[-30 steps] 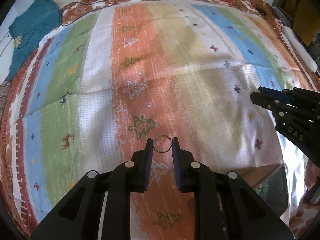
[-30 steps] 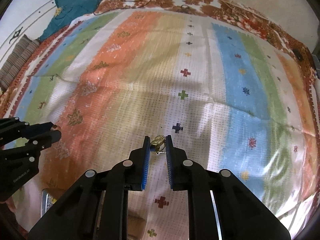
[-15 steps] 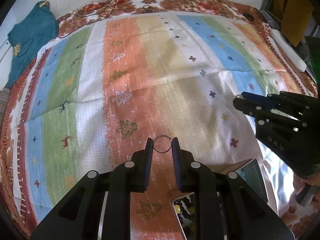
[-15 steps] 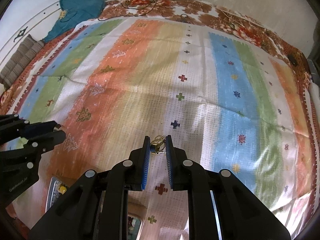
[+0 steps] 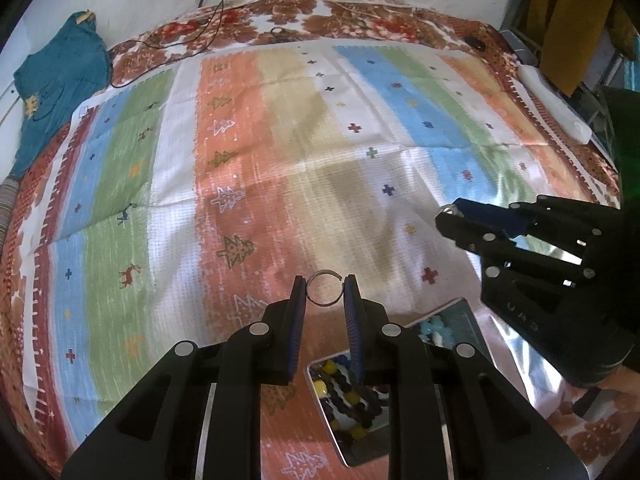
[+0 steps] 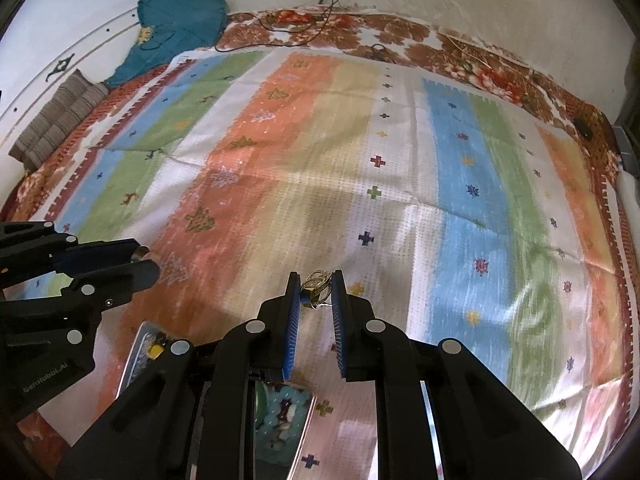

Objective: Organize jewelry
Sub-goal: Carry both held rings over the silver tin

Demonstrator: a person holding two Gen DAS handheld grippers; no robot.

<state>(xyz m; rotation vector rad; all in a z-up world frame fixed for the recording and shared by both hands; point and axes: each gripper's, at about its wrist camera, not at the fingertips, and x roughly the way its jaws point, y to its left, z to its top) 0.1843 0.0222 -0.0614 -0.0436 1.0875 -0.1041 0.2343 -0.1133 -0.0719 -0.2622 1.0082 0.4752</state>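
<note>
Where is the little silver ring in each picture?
Left wrist view: the silver ring sits low in the middle, pinched between the jaws of the left gripper.
Right wrist view: only a glint of the ring shows at the far left, at that gripper's tip.
Shared landmark: the teal garment at the blanket's far left corner.

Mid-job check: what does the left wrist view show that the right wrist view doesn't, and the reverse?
Only the left wrist view: the silver ring face-on, pinched between the left hand-held gripper fingertips, and yellow and dark beads in a tray compartment.

Only the right wrist view: the gold jewelry clamped in the right hand-held gripper, and a striped cushion by the wall.

Both: the striped cloth, the teal garment, the tray below the grippers, and each other's gripper from the side.
</note>
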